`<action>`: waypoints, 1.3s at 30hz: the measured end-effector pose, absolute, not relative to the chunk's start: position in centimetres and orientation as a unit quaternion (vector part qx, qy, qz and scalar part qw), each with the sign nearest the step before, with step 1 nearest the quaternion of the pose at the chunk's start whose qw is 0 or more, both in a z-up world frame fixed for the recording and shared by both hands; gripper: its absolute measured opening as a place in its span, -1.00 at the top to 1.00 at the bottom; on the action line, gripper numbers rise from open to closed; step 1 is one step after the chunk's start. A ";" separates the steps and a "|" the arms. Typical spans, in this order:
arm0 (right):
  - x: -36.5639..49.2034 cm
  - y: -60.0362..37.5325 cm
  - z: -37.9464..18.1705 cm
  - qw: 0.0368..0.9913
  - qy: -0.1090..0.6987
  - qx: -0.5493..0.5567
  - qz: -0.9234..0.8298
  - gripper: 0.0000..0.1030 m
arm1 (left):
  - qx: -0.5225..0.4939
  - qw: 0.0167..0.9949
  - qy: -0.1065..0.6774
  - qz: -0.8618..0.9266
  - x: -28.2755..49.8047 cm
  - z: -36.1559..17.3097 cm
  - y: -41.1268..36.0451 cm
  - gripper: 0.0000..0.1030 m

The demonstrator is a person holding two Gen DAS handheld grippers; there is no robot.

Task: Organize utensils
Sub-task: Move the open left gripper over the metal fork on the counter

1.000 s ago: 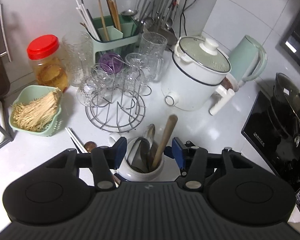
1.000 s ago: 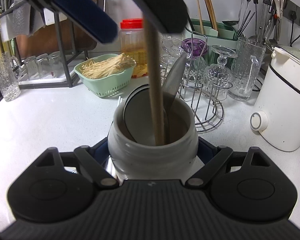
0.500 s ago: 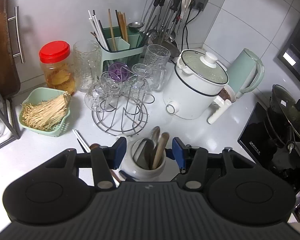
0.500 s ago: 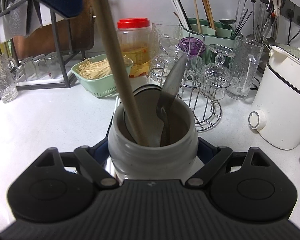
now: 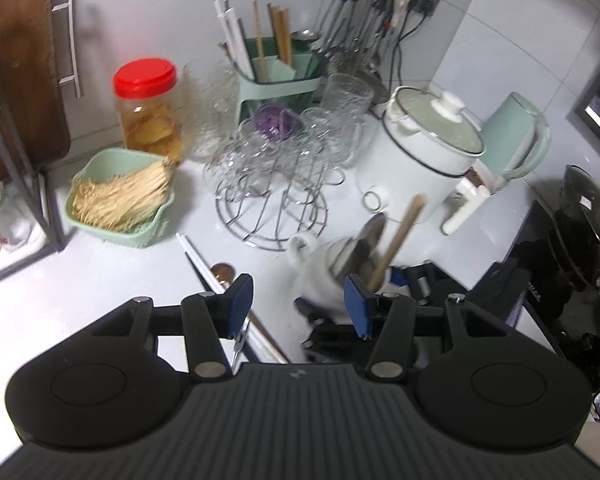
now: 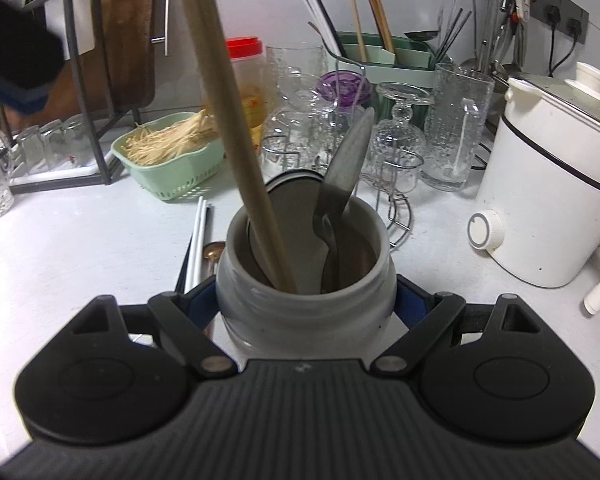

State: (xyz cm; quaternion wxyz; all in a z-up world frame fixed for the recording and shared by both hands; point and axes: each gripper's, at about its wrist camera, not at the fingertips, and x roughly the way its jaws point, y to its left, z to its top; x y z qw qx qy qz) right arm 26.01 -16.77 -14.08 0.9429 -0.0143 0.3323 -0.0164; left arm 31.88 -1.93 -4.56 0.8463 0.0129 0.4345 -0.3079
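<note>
Two tools: right tool (image 6: 306,304) clamped around the white jar (image 6: 304,312), left tool (image 5: 298,306) spread, empty.

Left wrist looks down from higher; right wrist sits close behind shared white jar (image 5: 320,276) (image 6: 304,280)

White tabletop (image 6: 80,248), glossy. White crock (image 6: 304,308) with grey-brown inside, holding pale tan wooden handle (image 6: 236,120) and dull grey steel spatula (image 6: 344,168). Black tongs, left (image 5: 298,304) and right (image 6: 304,300), with blue pads (image 5: 240,300) and ribbed dark-grey body. Red lid on clear jar (image 5: 148,108) of amber contents. Mint-green basket (image 5: 120,204) of straw-yellow sticks. Mint and dark-green caddy (image 6: 384,60) with white and brown chopsticks. Purple lid (image 6: 342,84) among clear, pebble-textured glasses (image 6: 458,124). White cooker (image 6: 548,200) with black band and speckled grey-green lid. Pale-green kettle (image 5: 512,140). Brown board (image 6: 128,40) behind.
</note>
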 end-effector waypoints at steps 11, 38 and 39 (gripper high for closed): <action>25.5 -18.2 -14.1 0.943 0.331 -0.007 -0.037 -0.76 | 0.027 0.833 0.481 -0.273 33.5 -10.2 -0.7 -0.09; 25.4 -18.6 -14.1 0.943 0.331 -0.006 -0.039 -0.76 | 0.154 0.796 0.511 -0.286 35.6 -20.1 -4.9 0.39; 25.4 -18.6 -14.1 0.943 0.331 -0.006 -0.039 -0.76 | 0.157 0.794 0.513 -0.286 35.6 -20.3 -5.0 0.42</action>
